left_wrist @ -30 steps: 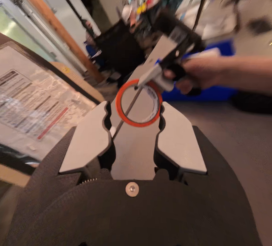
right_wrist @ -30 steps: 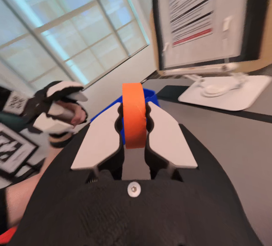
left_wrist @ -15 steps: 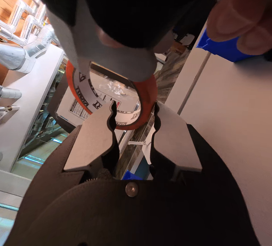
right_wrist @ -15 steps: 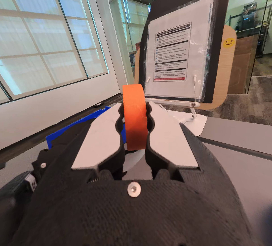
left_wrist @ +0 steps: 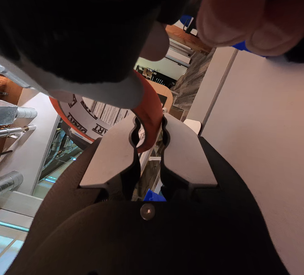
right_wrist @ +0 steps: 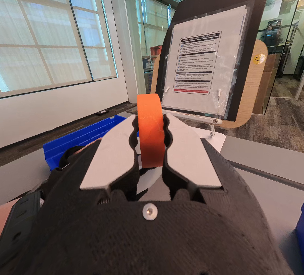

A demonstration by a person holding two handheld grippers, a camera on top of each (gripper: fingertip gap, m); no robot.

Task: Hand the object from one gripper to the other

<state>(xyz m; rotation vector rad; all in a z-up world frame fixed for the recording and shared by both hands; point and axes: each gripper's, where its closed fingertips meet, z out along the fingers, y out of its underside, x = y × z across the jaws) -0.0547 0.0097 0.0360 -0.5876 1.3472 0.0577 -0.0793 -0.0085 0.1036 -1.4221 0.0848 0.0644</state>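
Note:
An orange tape roll point(right_wrist: 150, 135) stands on edge between the fingers of my right gripper point(right_wrist: 150, 116), which is shut on its sides. In the left wrist view the roll point(left_wrist: 148, 102) hangs from a grey finger point(left_wrist: 98, 90) of the right gripper above. My left gripper point(left_wrist: 149, 124) grips the roll's lower band, one finger inside the ring and one outside, with the jaws closed in on it. In the right wrist view the left gripper is mostly hidden under my right gripper.
A blue bin point(right_wrist: 82, 137) sits on the grey table point(right_wrist: 263, 160) at the left. A black board with a printed sheet point(right_wrist: 205, 62) stands on a white base point(right_wrist: 217, 137) just ahead. A person's fingers point(left_wrist: 230, 25) hold the right gripper. Some 7 cm of space lies between my two pairs of fingers.
My left gripper came up under the roll, put one finger through the ring and narrowed its jaws onto the band. My right gripper has kept its hold.

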